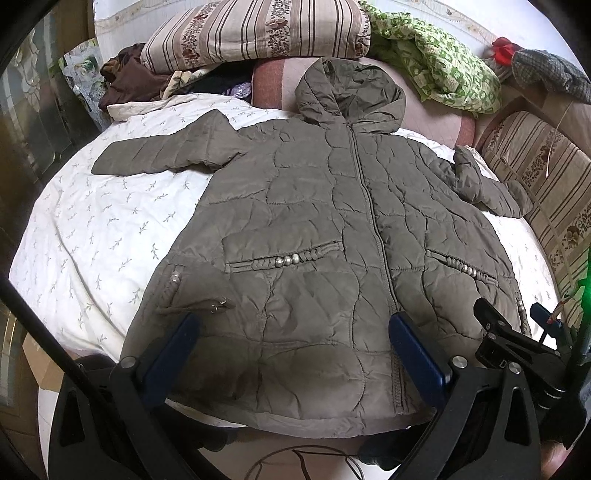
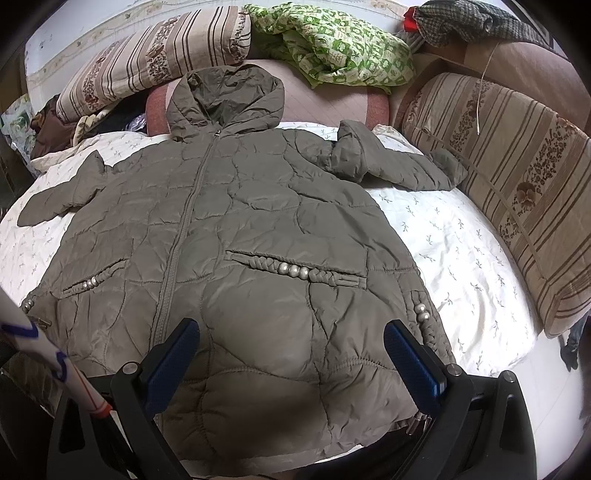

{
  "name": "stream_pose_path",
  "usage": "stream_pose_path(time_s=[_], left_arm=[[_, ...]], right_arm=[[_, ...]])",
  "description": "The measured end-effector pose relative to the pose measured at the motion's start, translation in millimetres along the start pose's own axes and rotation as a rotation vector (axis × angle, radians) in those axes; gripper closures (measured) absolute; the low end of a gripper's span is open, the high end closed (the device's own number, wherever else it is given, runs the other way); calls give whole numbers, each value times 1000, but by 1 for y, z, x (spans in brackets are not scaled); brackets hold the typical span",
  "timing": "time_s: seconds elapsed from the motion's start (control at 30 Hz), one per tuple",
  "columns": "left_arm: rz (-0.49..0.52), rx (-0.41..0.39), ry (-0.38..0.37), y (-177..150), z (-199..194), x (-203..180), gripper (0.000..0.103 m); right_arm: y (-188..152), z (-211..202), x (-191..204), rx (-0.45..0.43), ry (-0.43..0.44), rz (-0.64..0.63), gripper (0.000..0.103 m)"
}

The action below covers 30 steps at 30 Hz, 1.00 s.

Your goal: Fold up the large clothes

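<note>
An olive quilted hooded jacket (image 1: 314,229) lies flat, front up and zipped, on a white leaf-print sheet (image 1: 92,229); it also shows in the right wrist view (image 2: 229,236). Its left sleeve (image 1: 155,155) stretches out sideways; its right sleeve (image 2: 391,162) is bent and bunched. My left gripper (image 1: 291,328) is open, hovering over the hem left of the zipper. My right gripper (image 2: 291,332) is open over the hem right of the zipper, and it shows at the right in the left wrist view (image 1: 517,317). Neither holds anything.
Striped floral pillows (image 1: 255,33) (image 2: 517,177) lie behind and to the right. A green patterned cloth (image 2: 332,48) and dark clothes (image 1: 125,77) are piled at the head of the bed. A pink cushion (image 2: 325,107) sits under the hood.
</note>
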<state>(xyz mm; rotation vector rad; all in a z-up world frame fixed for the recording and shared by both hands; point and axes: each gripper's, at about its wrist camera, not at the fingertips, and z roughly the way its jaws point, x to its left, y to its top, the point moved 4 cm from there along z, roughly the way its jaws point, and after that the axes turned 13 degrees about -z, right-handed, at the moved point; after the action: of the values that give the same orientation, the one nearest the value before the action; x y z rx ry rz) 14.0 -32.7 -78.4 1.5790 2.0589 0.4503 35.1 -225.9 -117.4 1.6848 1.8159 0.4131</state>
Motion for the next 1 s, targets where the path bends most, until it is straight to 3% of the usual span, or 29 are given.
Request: stream_pose_path(time_s=[0.7, 0.83, 1.0], left_arm=[[-74, -2, 21, 12, 10, 49, 0], [-101, -39, 78, 23, 4, 84, 0], [-171, -121, 205, 41, -6, 145, 0]], right_arm=[[17, -6, 43, 6, 5, -129, 1], [37, -15, 63, -46, 3, -205, 1], [57, -11, 99, -67, 66, -256, 1]])
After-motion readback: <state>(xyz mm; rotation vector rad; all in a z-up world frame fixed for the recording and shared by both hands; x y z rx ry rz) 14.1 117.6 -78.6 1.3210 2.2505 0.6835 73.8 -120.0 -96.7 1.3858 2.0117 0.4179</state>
